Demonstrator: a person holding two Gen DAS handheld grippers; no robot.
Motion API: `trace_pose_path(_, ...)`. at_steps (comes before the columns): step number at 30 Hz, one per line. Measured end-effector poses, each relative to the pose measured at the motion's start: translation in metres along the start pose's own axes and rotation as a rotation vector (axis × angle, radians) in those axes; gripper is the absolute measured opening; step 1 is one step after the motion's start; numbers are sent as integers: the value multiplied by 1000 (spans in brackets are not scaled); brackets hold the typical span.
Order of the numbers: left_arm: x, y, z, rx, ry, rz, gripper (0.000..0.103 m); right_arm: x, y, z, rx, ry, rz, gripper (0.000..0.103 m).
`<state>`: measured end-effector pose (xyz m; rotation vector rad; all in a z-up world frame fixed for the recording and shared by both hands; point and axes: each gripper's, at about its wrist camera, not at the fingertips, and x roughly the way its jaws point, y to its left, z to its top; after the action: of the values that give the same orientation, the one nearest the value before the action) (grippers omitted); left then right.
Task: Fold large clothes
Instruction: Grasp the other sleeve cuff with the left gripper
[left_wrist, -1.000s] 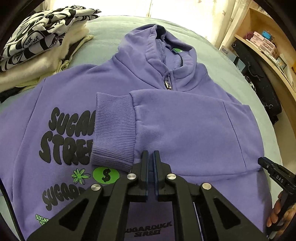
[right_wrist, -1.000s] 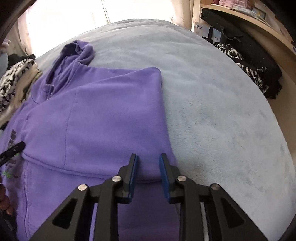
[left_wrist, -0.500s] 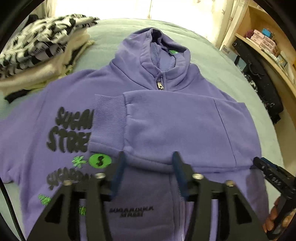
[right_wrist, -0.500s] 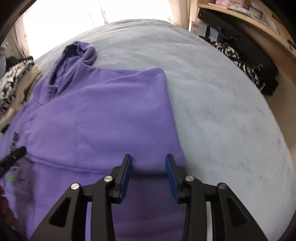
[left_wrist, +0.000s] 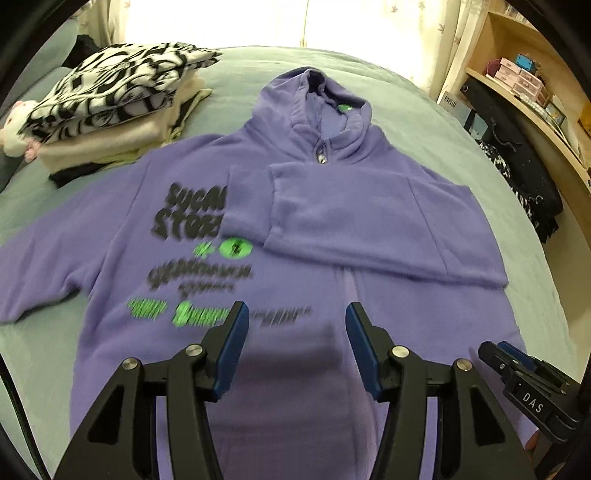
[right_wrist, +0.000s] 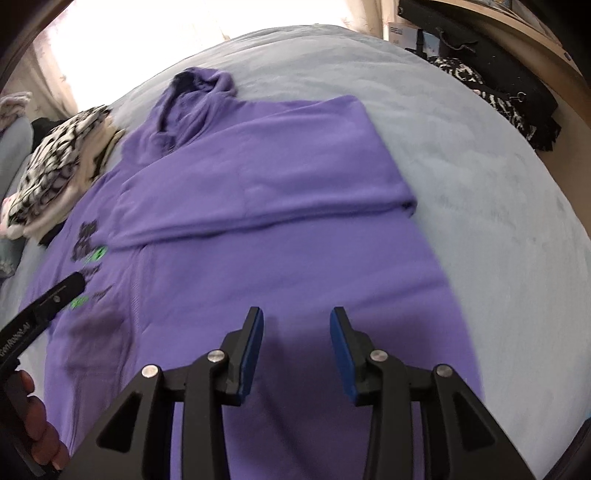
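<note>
A purple zip hoodie (left_wrist: 332, 221) with black and green print lies flat, front up, on a grey-green bed (left_wrist: 243, 70). One sleeve (left_wrist: 362, 218) is folded across its chest, cuff toward the print. The other sleeve (left_wrist: 33, 273) lies spread out to the left. My left gripper (left_wrist: 295, 325) is open and empty above the lower front. My right gripper (right_wrist: 295, 325) is open and empty above the hoodie's (right_wrist: 258, 206) lower right part; it also shows at the lower right of the left wrist view (left_wrist: 524, 384).
A stack of folded clothes (left_wrist: 110, 99) with a black-and-white top piece sits at the bed's far left. A wooden shelf (left_wrist: 524, 77) with small boxes and dark bags (left_wrist: 517, 166) stands along the right side. Bare bed (right_wrist: 498, 192) lies right of the hoodie.
Both grippers opened, the left releasing the folded sleeve, and pulled back toward the hoodie's hem. The sleeve stays lying across the chest.
</note>
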<state>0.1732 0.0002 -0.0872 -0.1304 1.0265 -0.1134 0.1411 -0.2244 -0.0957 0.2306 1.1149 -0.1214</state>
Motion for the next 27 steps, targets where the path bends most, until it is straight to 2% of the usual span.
trace_pose_path(8, -49, 46, -31, -51, 0, 30, 53, -37, 64, -20, -99, -30, 71, 38)
trace_pose_path(16, -101, 147, -52, -195, -43, 87, 53, -64, 159, -34, -263, -95, 126, 38)
trace_pose_path(22, -117, 218, -64, -284, -68, 129, 53, -68, 227, -46, -348, -142, 172, 38)
trace_pose_path(27, -115, 280, -79, -395, -77, 110, 53, -59, 280, -53, -417, -175, 199, 38)
